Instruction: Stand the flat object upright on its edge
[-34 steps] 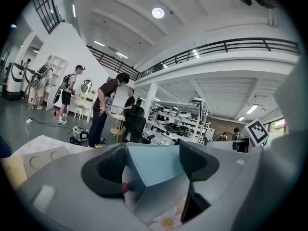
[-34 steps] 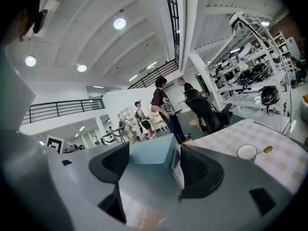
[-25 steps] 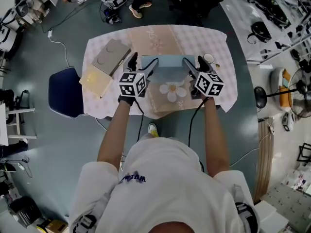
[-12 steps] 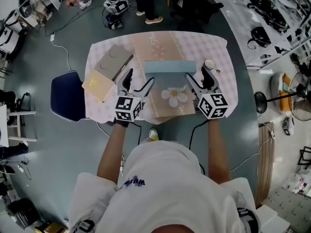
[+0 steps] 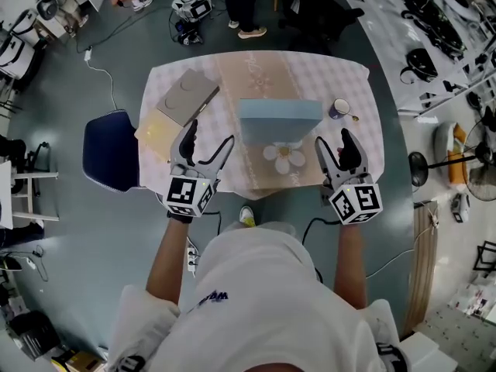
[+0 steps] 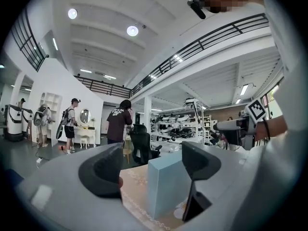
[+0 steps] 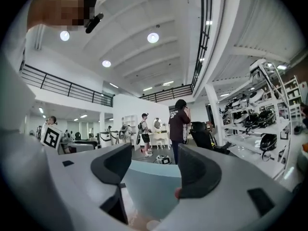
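Note:
The flat light-blue block (image 5: 279, 121) stands upright on its long edge at the middle of the table, alone and untouched. My left gripper (image 5: 208, 139) hangs at the near left of the table, short of the block and to its left. Its jaws are closing with nothing between them. My right gripper (image 5: 333, 142) is at the near right edge, also clear of the block, and its jaws are closing on nothing too. The left gripper view shows the block (image 6: 166, 186) ahead, beyond the left gripper (image 6: 151, 165). In the right gripper view the block (image 7: 154, 182) stands past the right gripper (image 7: 154, 167).
The table (image 5: 353, 91) has a checked cloth and a runner with a white flower (image 5: 285, 157). A small cup (image 5: 339, 108) sits right of the block. A grey board (image 5: 186, 95) and a yellow pad (image 5: 155, 134) lie at the left. A blue chair (image 5: 108, 149) stands left of the table.
Both grippers have left the block's ends and drawn back toward the near table edge. The block stays standing by itself.

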The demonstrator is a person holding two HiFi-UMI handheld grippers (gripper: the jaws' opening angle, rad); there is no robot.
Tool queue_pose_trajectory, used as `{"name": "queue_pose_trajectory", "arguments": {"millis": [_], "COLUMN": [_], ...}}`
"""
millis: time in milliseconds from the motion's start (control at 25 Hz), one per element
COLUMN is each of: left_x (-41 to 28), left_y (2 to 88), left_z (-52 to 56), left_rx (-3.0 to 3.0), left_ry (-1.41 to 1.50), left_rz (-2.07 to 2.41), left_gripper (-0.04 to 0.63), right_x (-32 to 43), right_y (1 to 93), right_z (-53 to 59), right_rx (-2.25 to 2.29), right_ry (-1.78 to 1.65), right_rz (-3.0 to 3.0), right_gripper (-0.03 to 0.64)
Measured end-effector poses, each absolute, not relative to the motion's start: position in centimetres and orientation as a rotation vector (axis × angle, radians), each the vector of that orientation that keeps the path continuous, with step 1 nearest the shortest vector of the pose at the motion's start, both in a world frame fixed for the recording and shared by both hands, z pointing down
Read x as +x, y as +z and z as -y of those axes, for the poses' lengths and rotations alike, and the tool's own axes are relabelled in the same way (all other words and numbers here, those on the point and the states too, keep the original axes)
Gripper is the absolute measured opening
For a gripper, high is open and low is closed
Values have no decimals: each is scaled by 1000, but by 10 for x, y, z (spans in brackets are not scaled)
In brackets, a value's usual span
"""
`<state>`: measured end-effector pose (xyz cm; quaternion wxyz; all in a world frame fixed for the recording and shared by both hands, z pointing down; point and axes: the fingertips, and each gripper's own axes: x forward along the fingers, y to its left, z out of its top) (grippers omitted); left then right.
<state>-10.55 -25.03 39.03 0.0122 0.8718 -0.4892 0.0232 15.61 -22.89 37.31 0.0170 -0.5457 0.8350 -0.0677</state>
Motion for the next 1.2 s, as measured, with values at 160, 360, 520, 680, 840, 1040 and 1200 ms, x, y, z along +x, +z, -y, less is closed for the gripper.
{"name": "queue_pose_trajectory", "arguments": {"millis": [160,360,520,680,840,1040,1200], "left_x": [-102,-94,-92,-92,-96,-97,-95], "left_y": [387,385,383,382,383,379,379], "left_z": [256,251,253,251,250,244,240], "left_rx": [2725,2767,2772,2775,2778,2793,2800], "left_ry": [56,54,36,28,16,7,25], "left_rz": [1509,1468,1463,1444,1436,1436,1425], "left_gripper": [374,365,353,333,305,250,217], "right_x": [146,143,146,149,149,151,160], "right_y": [381,376,374,369,370,368,365], "right_z": [230,226,225,224,222,214,208], "right_rx": [-1691,-1709,-1727,-1763,-1783,-1810,-1834], "right_ry": [-251,-198,-182,-159,-141,-115,-107], "right_rz": [-2563,-2570,-2563,-2545,-2545,-2565,-2559], "right_gripper": [299,288,272,242,210,179,135]}}
